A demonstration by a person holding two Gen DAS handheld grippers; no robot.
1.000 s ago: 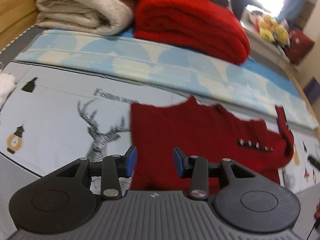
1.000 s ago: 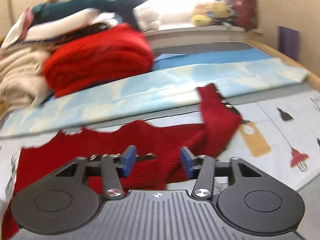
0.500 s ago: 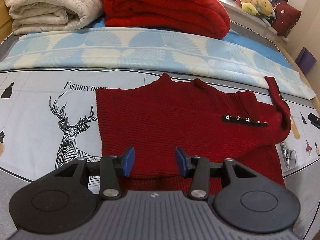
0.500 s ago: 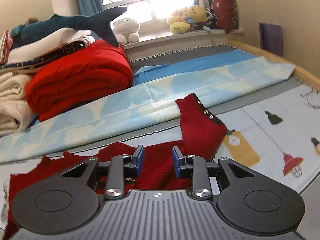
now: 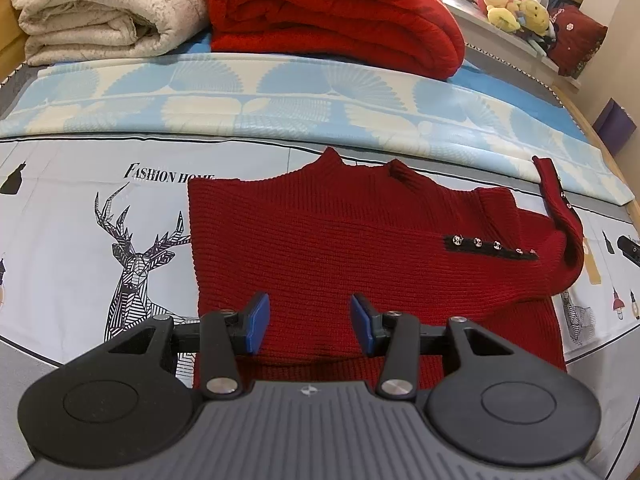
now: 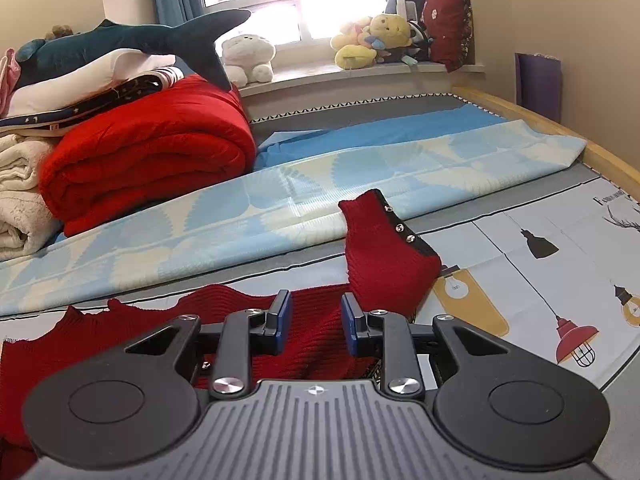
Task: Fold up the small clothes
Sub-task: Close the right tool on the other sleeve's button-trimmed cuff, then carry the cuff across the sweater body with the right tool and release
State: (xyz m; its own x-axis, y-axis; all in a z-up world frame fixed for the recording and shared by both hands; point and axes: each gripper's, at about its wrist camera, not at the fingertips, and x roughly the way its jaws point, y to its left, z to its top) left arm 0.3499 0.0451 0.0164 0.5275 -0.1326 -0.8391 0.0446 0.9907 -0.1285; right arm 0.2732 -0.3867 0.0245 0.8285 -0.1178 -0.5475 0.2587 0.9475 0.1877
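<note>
A dark red knit sweater [image 5: 360,248] lies flat on the printed bedsheet [image 5: 80,208]. One sleeve with a row of metal buttons [image 5: 496,245] is folded across its chest. The other sleeve's cuff [image 6: 384,248] stands up at the sweater's right side. My left gripper [image 5: 308,324] hovers open over the lower hem with nothing pinched. My right gripper [image 6: 314,322] sits low over the sweater's right part [image 6: 316,312], just in front of the raised cuff. Its jaws are closing, with red knit showing in the gap, and the pads do not visibly press on it.
A folded red blanket [image 5: 332,12] and a cream blanket [image 5: 100,8] are stacked behind a pale blue patterned sheet [image 5: 280,100]. A shark plush [image 6: 120,40] lies on the stack. Soft toys [image 6: 372,40] sit on the windowsill. The wooden bed edge [image 6: 560,128] runs along the right.
The left gripper has shifted over the sweater, which now sits centred in its view. The right gripper's jaws have narrowed and it has edged closer to the raised cuff.
</note>
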